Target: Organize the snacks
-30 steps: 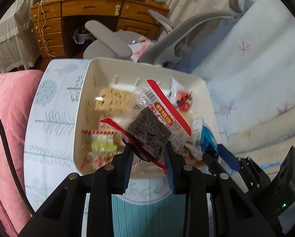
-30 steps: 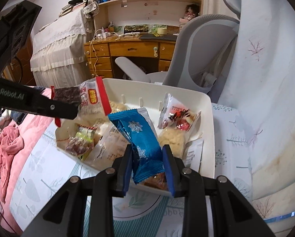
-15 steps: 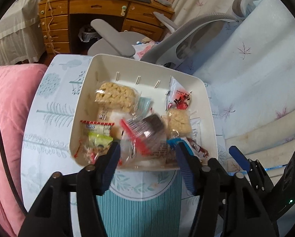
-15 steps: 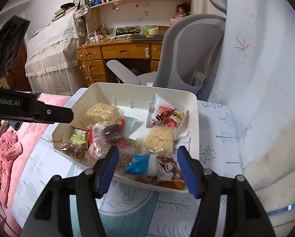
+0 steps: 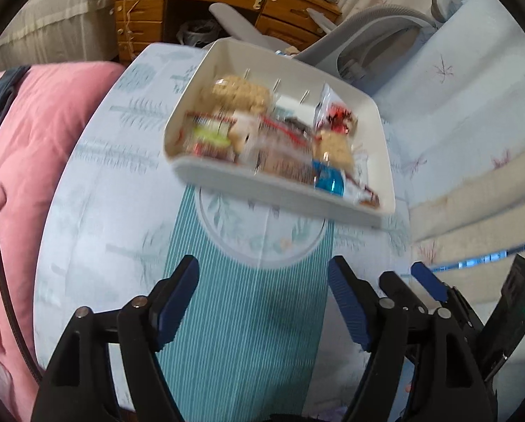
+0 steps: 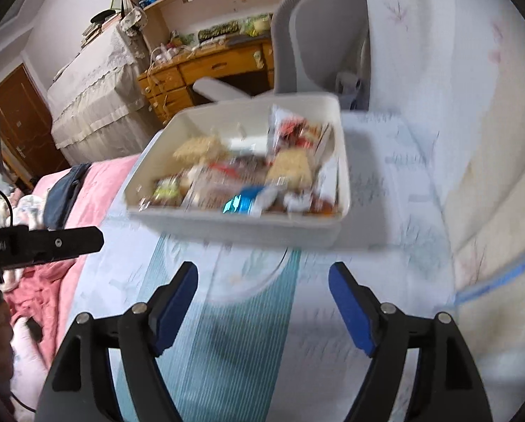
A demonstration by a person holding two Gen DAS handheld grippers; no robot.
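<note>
Our left tool (image 5: 262, 283) hangs over the striped runner (image 5: 248, 334) on the worktop (image 5: 97, 232), its jaws having just been opening and now spread wide with nothing between them; our right tool (image 6: 262, 286) beside it has done the same and is equally bare. The snacks (image 5: 276, 137) all lie heaped in the white bin (image 5: 280, 190) at the far end of the worktop, a blue packet (image 5: 329, 179) right at its near wall. We judge the main risk to be that blue packet and its neighbours: they ride high against the low near wall, so a careless nudge to the bin could tip them out. The bin also stands close to the far edge, where a push might send it toward the grey chair (image 6: 318, 35). To the left a pink quilt (image 5: 26, 133) crowds the worktop and a black cable (image 5: 2, 281) trails over it, which could snag the left tool. Nothing blocks the path to the bin.
</note>
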